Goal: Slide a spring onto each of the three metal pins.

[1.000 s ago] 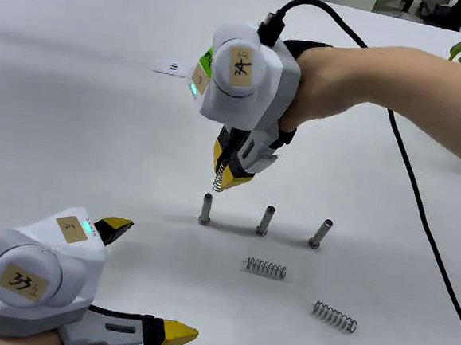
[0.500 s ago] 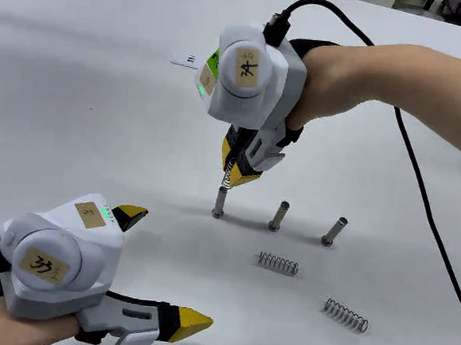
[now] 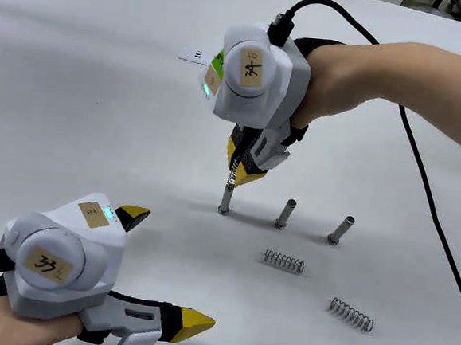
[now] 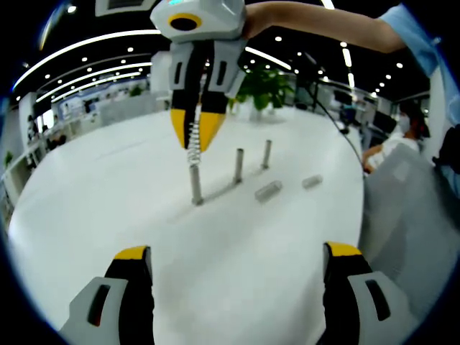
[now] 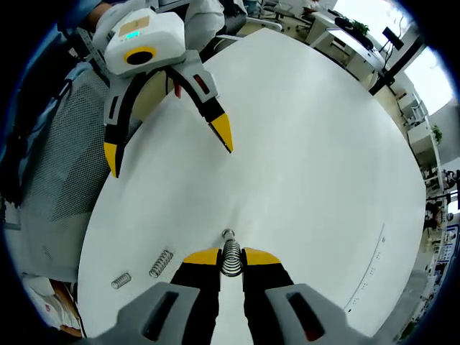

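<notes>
Steel spring (image 3: 232,176) upright between pinching fingers (image 3: 251,174) of right gripper (image 3: 243,170), lower end atop leftmost pin (image 3: 225,201); left gripper (image 3: 167,267) fingers (image 3: 191,321) apart.

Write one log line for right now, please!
right gripper: shut on spring, spring at left-end pin top | left gripper: open | other pins: bare | loose springs: on table
</notes>
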The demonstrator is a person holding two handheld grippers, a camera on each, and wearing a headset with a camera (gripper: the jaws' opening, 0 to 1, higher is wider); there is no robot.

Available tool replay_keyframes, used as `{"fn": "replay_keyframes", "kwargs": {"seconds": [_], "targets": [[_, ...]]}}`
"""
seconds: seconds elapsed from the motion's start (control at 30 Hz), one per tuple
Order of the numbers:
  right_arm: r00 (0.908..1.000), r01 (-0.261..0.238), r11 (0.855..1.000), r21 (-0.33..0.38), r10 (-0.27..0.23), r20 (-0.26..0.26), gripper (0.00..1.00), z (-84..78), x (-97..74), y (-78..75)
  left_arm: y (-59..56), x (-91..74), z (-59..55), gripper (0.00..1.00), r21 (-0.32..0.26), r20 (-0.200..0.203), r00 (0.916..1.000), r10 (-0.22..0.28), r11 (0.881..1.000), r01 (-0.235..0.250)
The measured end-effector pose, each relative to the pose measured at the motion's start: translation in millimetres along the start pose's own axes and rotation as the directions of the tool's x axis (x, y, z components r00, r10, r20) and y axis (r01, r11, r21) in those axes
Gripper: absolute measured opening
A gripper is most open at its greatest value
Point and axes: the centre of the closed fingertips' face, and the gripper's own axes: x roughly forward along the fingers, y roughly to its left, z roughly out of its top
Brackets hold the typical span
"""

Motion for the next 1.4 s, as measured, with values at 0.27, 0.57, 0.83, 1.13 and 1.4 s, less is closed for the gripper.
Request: {"fn": "replay_keyframes", "kwargs": {"seconds": [0.27, 0.57, 0.83, 1.13, 1.4], "targets": [[1.0000, -0.006, 1.000, -0.004, 0.006, -0.004, 0.12, 1.6, 3.1, 1.1, -0.8, 0.1, -2.0, 1.00, -0.005, -0.003, 1.0000, -0.005, 1.000, 0.005], [0.9998, -0.009, 1.000, -0.007, 0.009, -0.015, 0.12, -1.3, 6.2, -1.6, -1.2, -0.8, -5.3, 1.00, -0.012, -0.009, 0.9999, -0.008, 1.000, 0.008], [0.9994, -0.015, 1.000, -0.017, 0.014, -0.030, 0.12, -2.1, 11.8, -1.0, -0.2, -0.8, -5.9, 1.00, -0.017, -0.010, 0.9999, -0.007, 1.000, 0.007], [0.9988, -0.027, 0.999, -0.028, 0.026, -0.041, 0.12, -0.7, 23.8, -0.4, 0.8, -2.4, -9.7, 1.00, -0.025, -0.012, 0.9999, -0.005, 1.000, 0.005], [0.9981, -0.038, 0.999, -0.027, 0.037, -0.049, 0.12, -2.1, 34.8, 1.3, 2.1, -3.9, -12.8, 1.00, -0.035, -0.015, 0.9999, -0.004, 0.999, 0.003]]}}
